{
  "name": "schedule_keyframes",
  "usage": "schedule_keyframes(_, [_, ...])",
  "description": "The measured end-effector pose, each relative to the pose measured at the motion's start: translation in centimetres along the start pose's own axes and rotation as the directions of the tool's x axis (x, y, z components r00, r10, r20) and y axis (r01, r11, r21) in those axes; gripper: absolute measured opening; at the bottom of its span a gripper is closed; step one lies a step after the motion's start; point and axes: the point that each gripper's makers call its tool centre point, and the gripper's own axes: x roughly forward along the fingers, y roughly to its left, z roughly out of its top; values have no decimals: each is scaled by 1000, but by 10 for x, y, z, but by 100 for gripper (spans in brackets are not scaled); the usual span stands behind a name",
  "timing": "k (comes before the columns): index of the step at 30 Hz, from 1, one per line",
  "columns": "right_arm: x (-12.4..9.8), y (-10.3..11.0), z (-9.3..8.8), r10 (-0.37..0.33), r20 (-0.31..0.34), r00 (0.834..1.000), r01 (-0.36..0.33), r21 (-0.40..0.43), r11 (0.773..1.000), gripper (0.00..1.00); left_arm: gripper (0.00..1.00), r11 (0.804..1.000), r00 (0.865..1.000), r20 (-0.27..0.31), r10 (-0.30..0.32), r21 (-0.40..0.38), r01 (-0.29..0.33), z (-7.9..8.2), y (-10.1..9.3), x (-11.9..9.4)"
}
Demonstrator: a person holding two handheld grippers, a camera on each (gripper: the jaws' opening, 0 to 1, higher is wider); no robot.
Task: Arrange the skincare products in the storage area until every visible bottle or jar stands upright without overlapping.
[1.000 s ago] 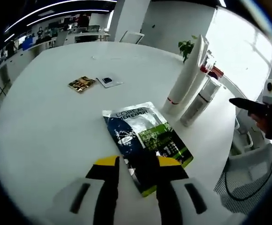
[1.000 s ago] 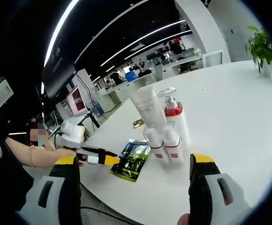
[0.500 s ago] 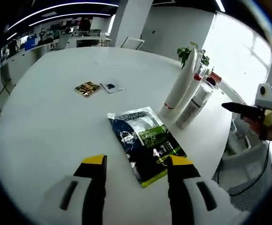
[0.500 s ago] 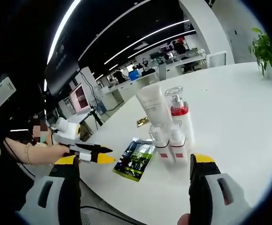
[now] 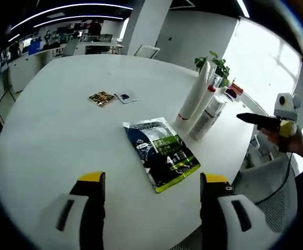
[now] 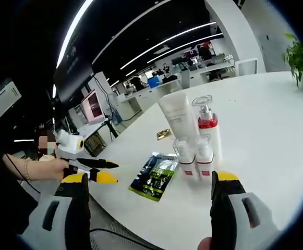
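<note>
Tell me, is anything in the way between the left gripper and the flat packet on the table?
No, nothing visible is. The left gripper is open over bare table, and the packet lies flat just ahead of its fingers. The bottles stand upright beyond it.

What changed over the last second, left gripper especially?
The left gripper let go of the green sachet, opened and backed away; the sachet now lies flat on the white table. The right gripper stayed open. The upright bottles and the small packets did not move.
</note>
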Motion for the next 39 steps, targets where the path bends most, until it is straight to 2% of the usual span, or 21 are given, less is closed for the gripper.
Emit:
schedule_keyframes(15, [4, 8, -6, 16, -26, 1000, -17, -17, 1000, 99, 83, 1000, 999, 26, 26, -1, -26, -9, 11, -37])
schedule_keyframes(21, [4, 8, -8, 14, -32, 999, -14, -25, 1000, 100, 86, 999, 999, 41, 35, -5, -35, -11, 21, -50])
schedule_keyframes(27, [3, 6, -12, 5, -35, 999, -6, -28, 1000, 100, 86, 999, 998, 52, 46, -9, -46, -12, 20, -64])
schedule_keyframes(32, [1, 6, -10, -6, -31, 999, 5, -39, 999, 100, 87, 999, 996, 81, 48, -3, -47, -2, 15, -74])
schedule_keyframes(39, [-2, 5, -8, -16, -19, 1000, 15, -39, 999, 100, 86, 998, 993, 108, 55, -11, -55, 4, 17, -86])
